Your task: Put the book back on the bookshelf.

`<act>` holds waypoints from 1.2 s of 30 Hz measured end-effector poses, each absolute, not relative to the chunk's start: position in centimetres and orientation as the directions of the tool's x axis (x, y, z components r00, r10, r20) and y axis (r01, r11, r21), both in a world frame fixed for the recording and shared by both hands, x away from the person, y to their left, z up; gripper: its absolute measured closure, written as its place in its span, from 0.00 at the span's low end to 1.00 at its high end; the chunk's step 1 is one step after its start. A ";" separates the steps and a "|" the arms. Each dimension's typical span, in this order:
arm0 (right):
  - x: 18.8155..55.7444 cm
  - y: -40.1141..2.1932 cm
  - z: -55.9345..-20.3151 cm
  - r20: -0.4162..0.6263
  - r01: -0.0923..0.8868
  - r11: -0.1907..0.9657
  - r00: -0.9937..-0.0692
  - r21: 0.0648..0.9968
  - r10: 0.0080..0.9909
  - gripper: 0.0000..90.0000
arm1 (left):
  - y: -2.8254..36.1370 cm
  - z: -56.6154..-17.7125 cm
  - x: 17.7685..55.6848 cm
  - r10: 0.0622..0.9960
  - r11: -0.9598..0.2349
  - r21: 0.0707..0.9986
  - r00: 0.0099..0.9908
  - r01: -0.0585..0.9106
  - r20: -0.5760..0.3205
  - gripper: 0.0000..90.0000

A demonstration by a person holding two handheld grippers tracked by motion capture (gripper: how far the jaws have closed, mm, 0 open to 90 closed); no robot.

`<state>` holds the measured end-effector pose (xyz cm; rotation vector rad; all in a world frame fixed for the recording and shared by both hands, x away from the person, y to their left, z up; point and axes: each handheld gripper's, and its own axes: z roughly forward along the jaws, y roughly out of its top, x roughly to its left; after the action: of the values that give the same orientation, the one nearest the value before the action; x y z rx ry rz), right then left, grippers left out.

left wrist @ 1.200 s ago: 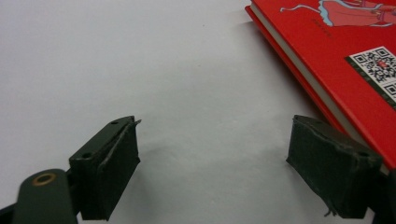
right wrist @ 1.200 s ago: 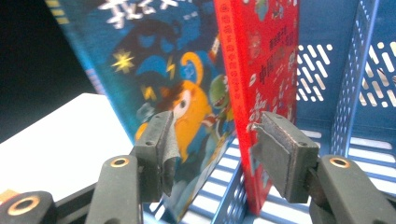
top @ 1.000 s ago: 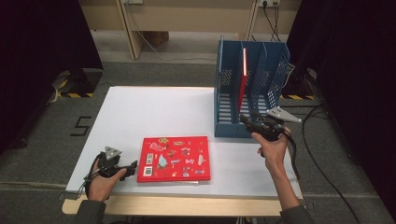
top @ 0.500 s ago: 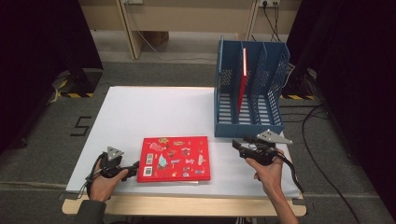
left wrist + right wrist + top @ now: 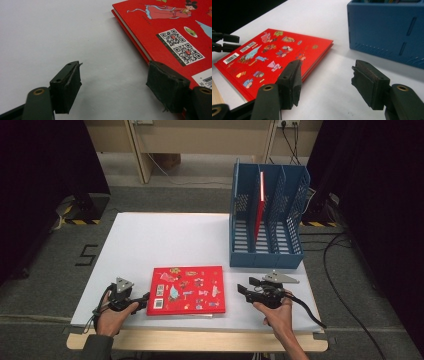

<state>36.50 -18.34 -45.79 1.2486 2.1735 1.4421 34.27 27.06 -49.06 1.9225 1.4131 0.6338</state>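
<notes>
A red picture book (image 5: 186, 290) lies flat on the white table (image 5: 165, 237) near its front edge. My left gripper (image 5: 143, 300) rests at the book's left edge. Its jaws have just been closing and stand open (image 5: 115, 67), with bare table in the gap and the right jaw over the book's edge (image 5: 135, 37). My right gripper (image 5: 243, 289) sits low beside the book's right edge. Its jaws have just been opening (image 5: 327, 65), with bare table between them and the book (image 5: 274, 55) just left of the left jaw. A second red book (image 5: 259, 205) stands in the blue file rack (image 5: 267, 255).
The rack (image 5: 387, 30) stands at the table's back right, close beyond my right gripper. Its other compartments look empty. The table's wooden front strip (image 5: 200, 340) runs under both hands. A cable (image 5: 305, 307) trails off to the right.
The right gripper came down and toward the front, from beside the rack to the table at the book's right edge. The left hand stayed where it was.
</notes>
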 end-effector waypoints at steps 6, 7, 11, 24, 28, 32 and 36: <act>36.4 -17.4 -46.8 0.258 0.544 0.163 -0.615 0.823 0.745 0.43 | 25.7 -48.8 34.0 0.940 -0.247 0.747 0.340 0.617 0.030 0.37; 36.4 -17.3 -46.9 0.262 0.549 0.164 -0.615 0.819 0.744 0.43 | 25.5 -48.8 33.9 0.937 -0.253 0.746 0.347 0.616 0.031 0.36; 36.4 -17.0 -47.3 0.257 0.559 0.183 -0.615 0.809 0.745 0.43 | 24.4 -48.7 33.6 0.923 -0.289 0.741 0.382 0.606 0.047 0.36; 36.9 -16.0 -48.5 0.309 0.615 0.183 -0.604 0.767 0.735 0.41 | 23.5 -48.7 33.3 0.907 -0.317 0.736 0.419 0.598 0.051 0.33; 37.2 -15.8 -48.8 0.316 0.623 0.190 -0.606 0.759 0.730 0.41 | 23.2 -48.7 33.2 0.904 -0.329 0.734 0.423 0.594 0.063 0.33; 37.3 -15.6 -49.1 0.328 0.635 0.188 -0.603 0.750 0.727 0.41 | 22.9 -48.7 33.1 0.896 -0.342 0.726 0.440 0.597 0.061 0.33; 37.3 -15.5 -49.2 0.340 0.647 0.180 -0.593 0.741 0.730 0.39 | 22.6 -49.0 33.0 0.884 -0.378 0.708 0.460 0.597 0.083 0.27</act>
<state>37.32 -15.49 -49.23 1.3708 2.3418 1.3935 33.04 22.57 -48.98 2.1059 1.2283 0.6140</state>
